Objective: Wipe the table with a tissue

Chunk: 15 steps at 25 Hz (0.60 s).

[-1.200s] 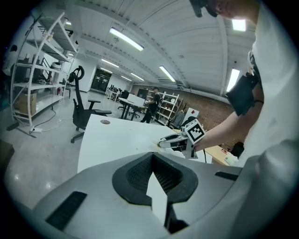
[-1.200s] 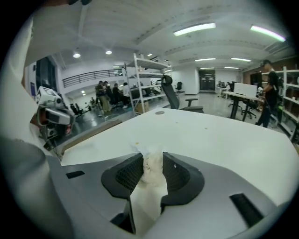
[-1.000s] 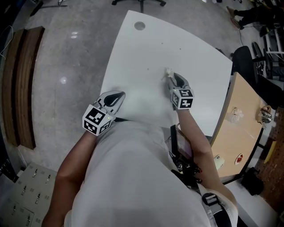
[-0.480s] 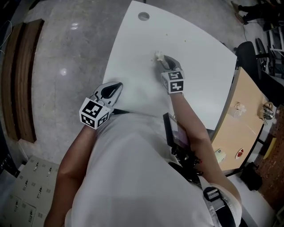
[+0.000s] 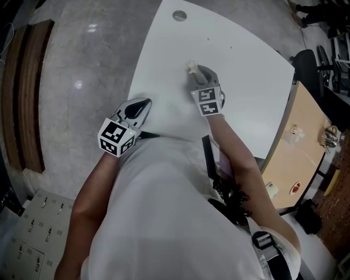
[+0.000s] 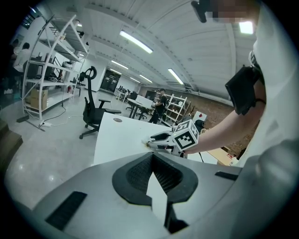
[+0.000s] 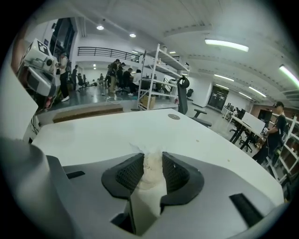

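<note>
A crumpled white tissue [image 5: 191,67] is pinched in my right gripper [image 5: 198,74] and rests on the white table [image 5: 246,82] near its middle. In the right gripper view the tissue [image 7: 150,172] fills the gap between the black pads [image 7: 128,172], and the right gripper [image 7: 152,156] points down at the table [image 7: 107,135]. My left gripper [image 5: 143,105] hovers at the table's near left edge, shut with nothing in it. The left gripper view shows the left gripper [image 6: 152,156] facing the right gripper [image 6: 159,138] across the table [image 6: 117,137].
A round cable hole [image 5: 179,15] sits at the table's far corner. A wooden desk [image 5: 298,158] with small items adjoins on the right, next to a black chair [image 5: 306,63]. A wooden bench [image 5: 27,98] lies on the floor at left.
My right gripper has slid left and away across the table with the tissue, rolling a little. The left gripper has stayed where it was.
</note>
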Motion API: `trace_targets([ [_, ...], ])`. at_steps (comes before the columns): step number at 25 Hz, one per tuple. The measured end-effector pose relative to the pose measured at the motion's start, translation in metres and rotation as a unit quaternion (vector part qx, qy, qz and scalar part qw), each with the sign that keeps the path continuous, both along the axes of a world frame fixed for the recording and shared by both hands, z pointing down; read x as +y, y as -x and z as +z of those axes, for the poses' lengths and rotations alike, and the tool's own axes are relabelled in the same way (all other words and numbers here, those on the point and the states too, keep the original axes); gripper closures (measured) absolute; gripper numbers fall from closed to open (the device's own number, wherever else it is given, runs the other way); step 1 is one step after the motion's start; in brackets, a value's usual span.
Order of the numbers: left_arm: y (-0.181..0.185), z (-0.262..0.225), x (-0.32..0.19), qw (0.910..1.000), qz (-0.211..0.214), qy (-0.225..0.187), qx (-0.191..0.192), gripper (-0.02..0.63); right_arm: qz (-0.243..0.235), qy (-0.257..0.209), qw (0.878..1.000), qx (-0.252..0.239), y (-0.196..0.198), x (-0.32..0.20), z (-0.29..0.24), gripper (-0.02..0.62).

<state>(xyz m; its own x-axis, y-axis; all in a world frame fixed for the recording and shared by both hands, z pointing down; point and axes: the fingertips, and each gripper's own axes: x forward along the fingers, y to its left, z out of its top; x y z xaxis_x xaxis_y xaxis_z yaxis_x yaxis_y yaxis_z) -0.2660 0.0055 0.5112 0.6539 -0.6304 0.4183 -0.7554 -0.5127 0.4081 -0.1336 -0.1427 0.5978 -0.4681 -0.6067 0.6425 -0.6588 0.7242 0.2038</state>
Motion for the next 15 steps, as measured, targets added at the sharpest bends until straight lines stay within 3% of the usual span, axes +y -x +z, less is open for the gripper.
trace_targets([
  [8,0.0,0.0,0.002,1.0,0.004,-0.002,-0.003,0.6,-0.052,-0.012,0.999,0.011,0.03,0.026,0.0,0.474],
  [15,-0.015,-0.002,0.0,0.9998,0.019,-0.007,-0.002,0.601,-0.066,0.014,0.998,-0.005,0.035,0.044,0.003,0.474],
])
